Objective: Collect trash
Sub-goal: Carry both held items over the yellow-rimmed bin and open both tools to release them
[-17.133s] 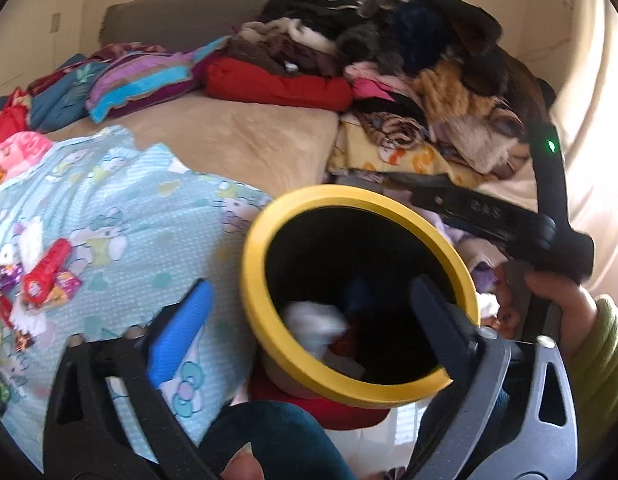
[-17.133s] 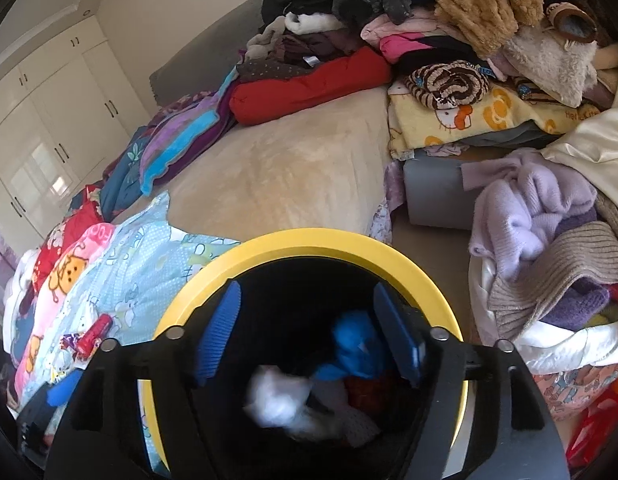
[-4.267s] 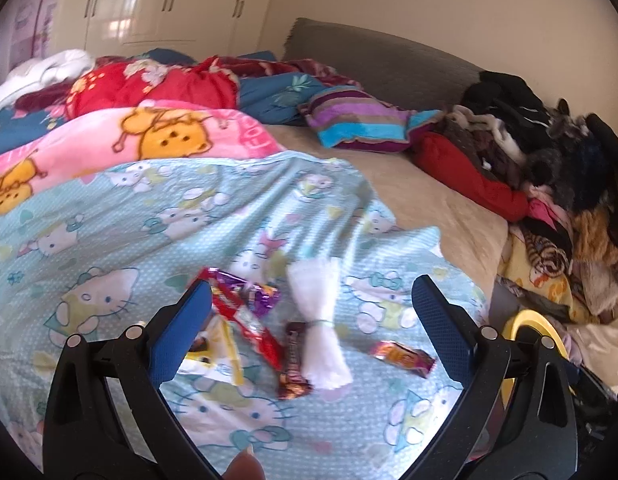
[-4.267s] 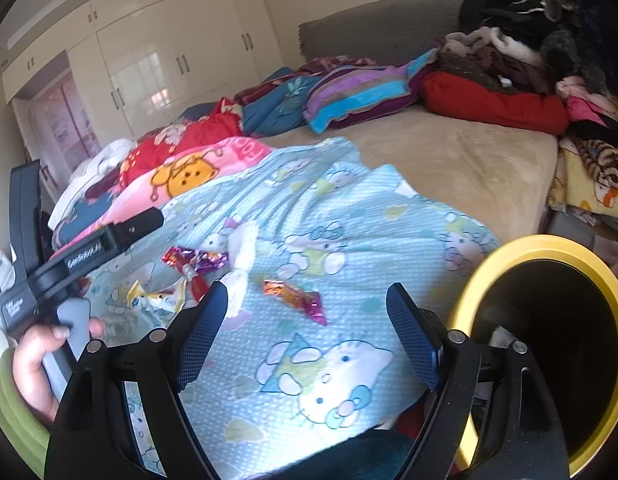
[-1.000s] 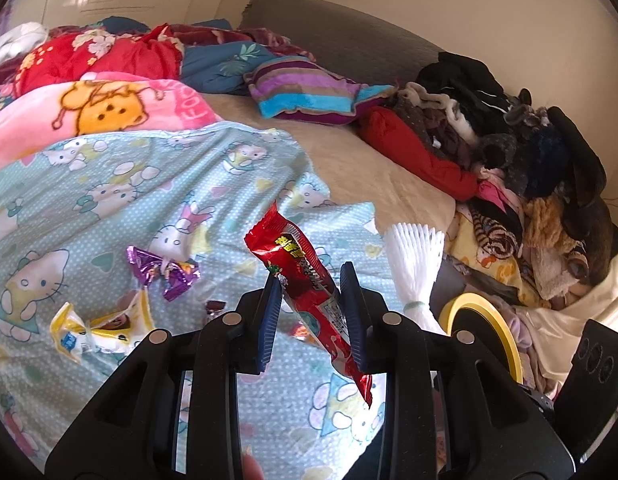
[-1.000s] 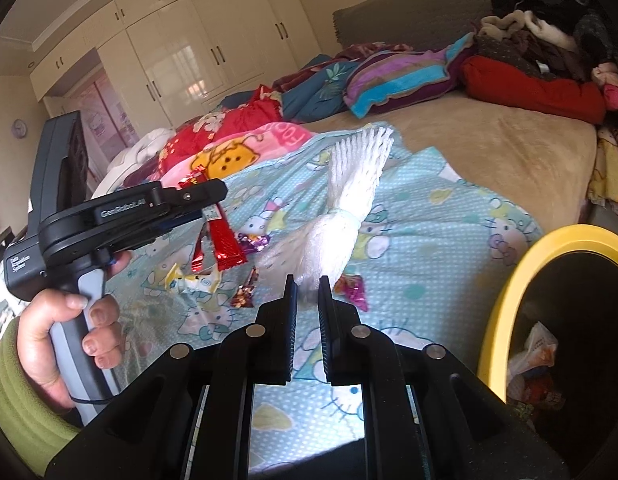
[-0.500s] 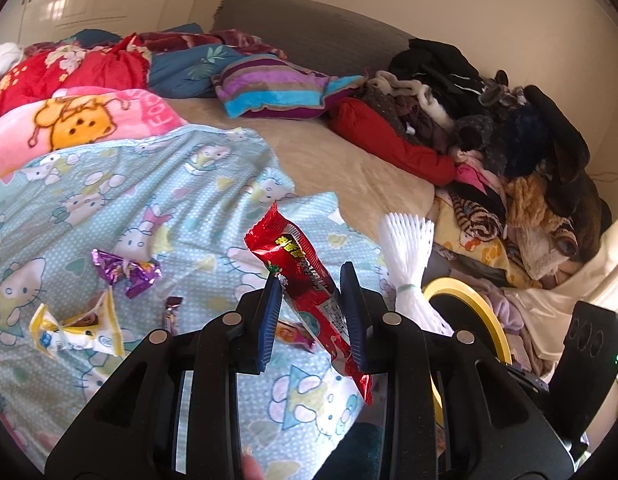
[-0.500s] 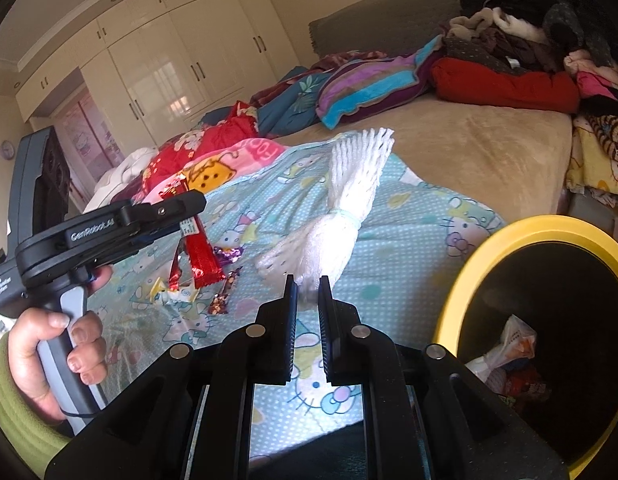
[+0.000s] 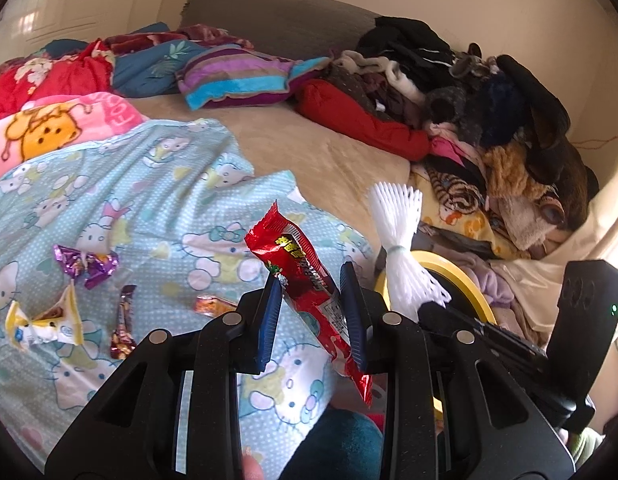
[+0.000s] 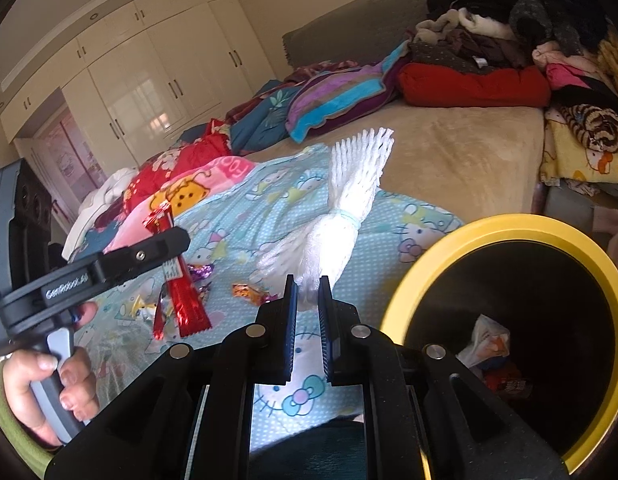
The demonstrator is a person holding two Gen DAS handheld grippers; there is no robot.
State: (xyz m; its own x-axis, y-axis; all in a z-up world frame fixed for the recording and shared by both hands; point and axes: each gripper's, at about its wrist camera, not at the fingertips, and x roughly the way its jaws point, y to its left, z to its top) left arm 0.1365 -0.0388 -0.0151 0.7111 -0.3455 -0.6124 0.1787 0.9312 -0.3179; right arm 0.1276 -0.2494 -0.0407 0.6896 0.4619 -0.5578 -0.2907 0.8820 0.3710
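My left gripper (image 9: 311, 284) is shut on a long red snack wrapper (image 9: 305, 280), held above the blue cartoon blanket (image 9: 149, 216). My right gripper (image 10: 308, 290) is shut on a white foam fruit net (image 10: 347, 208), held up left of the yellow-rimmed black bin (image 10: 509, 224). The net (image 9: 397, 248) and the bin's rim (image 9: 469, 280) also show in the left wrist view. A purple wrapper (image 9: 87, 264), a yellow-white wrapper (image 9: 45, 320), a brown wrapper (image 9: 123, 322) and an orange wrapper (image 9: 211, 304) lie on the blanket.
The bin holds some trash (image 10: 489, 344). A heap of clothes (image 9: 489, 120) lies at the far right of the bed, pillows and blankets (image 9: 229, 76) at the back. White wardrobes (image 10: 149, 72) stand beyond the bed.
Both grippers have swung right with their loads, toward the bin. The bin now fills more of the right wrist view.
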